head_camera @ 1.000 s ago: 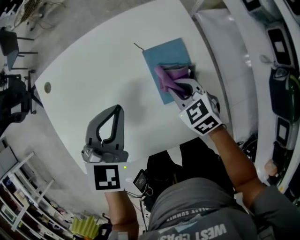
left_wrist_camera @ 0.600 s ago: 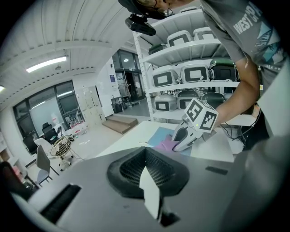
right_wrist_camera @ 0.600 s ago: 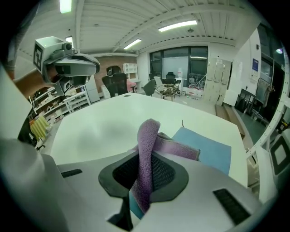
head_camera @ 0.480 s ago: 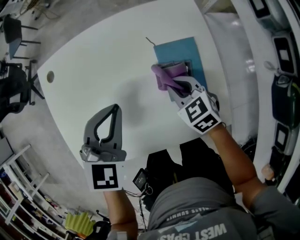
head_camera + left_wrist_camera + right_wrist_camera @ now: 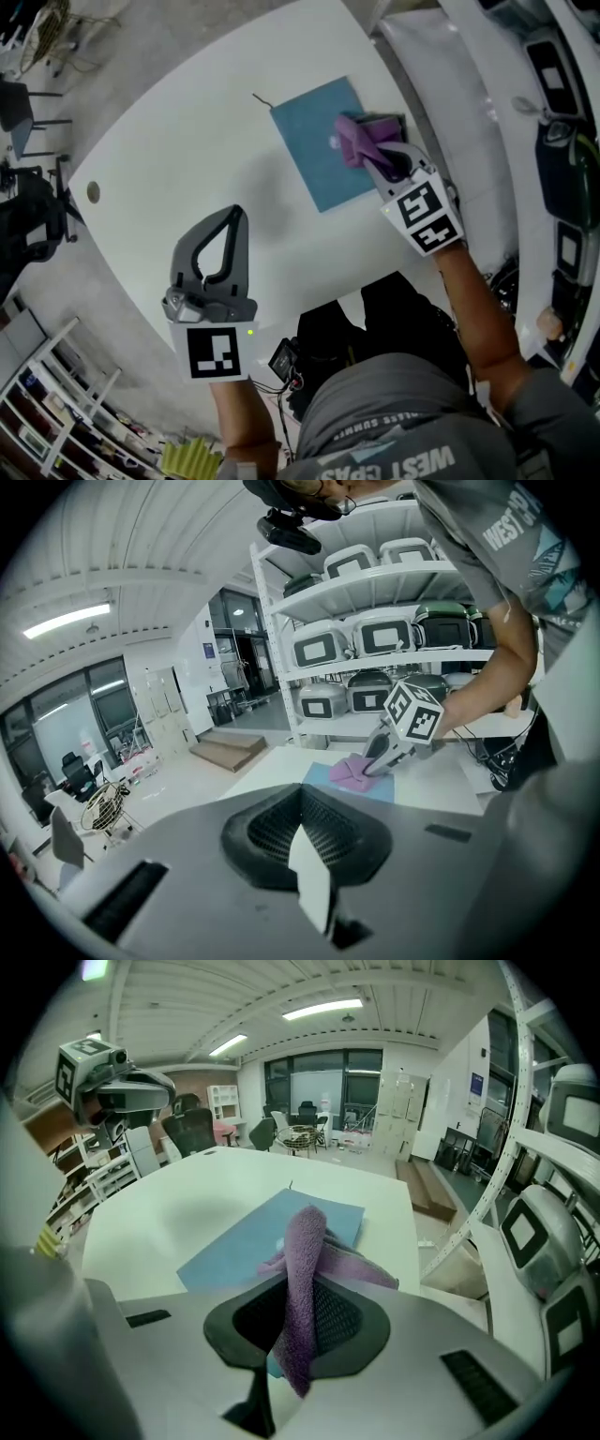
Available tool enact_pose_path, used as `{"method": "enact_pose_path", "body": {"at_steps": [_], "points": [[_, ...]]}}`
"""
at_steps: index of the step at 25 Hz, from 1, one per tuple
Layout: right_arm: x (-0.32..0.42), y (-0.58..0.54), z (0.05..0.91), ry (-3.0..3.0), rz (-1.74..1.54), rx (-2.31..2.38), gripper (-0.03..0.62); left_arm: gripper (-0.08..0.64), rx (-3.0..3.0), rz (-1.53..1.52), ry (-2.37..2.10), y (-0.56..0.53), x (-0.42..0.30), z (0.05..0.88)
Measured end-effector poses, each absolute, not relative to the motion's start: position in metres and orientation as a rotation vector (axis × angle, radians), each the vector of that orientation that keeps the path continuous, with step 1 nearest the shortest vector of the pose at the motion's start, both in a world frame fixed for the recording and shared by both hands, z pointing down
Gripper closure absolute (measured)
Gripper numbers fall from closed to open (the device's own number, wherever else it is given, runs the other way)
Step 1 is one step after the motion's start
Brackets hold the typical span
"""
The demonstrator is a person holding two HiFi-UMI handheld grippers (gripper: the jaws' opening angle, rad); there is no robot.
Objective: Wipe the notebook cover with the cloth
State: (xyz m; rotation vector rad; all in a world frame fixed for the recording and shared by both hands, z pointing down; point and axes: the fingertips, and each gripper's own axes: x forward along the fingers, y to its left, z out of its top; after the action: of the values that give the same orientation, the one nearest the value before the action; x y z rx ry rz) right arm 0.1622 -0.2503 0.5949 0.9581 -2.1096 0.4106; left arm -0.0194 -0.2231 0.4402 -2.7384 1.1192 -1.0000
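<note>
A blue notebook (image 5: 314,145) lies flat on the white table (image 5: 187,141), towards its far right side. My right gripper (image 5: 372,155) is shut on a purple cloth (image 5: 359,139), which rests bunched on the notebook's right edge. In the right gripper view the cloth (image 5: 305,1241) runs up through the jaws over the blue cover (image 5: 244,1241). My left gripper (image 5: 232,218) hovers over the near part of the table, well to the left of the notebook, shut and holding nothing. The left gripper view shows the right gripper (image 5: 380,759), the cloth (image 5: 349,771) and the notebook (image 5: 380,787) ahead.
Shelves with grey and white cases (image 5: 562,94) stand close along the table's right side. A round cable hole (image 5: 93,193) sits near the table's left edge. Black office chairs (image 5: 28,216) stand on the floor to the left. A dark bag (image 5: 328,347) lies by the person's legs.
The right gripper swept the cloth to the left across the cover, then back to the notebook's right edge. The left gripper has stayed in place over the table.
</note>
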Motion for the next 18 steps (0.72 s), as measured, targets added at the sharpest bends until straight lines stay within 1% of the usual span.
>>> {"method": "enact_pose_path", "body": {"at_steps": [4, 8, 18], "points": [[0.156, -0.247, 0.594, -2.133, 0.413, 0.933, 0.523, 0.557, -2.747, -1.000, 1.129, -0.221, -0.012, 0.439], [0.133, -0.245, 0.595, -2.171, 0.389, 0.867, 0.523, 0.557, -2.746, -0.977, 1.186, -0.216, -0.017, 0.440], [0.057, -0.243, 0.593, -2.247, 0.285, 0.696, 0.523, 0.557, -2.703, -1.008, 1.333, -0.183, -0.061, 0.446]]}}
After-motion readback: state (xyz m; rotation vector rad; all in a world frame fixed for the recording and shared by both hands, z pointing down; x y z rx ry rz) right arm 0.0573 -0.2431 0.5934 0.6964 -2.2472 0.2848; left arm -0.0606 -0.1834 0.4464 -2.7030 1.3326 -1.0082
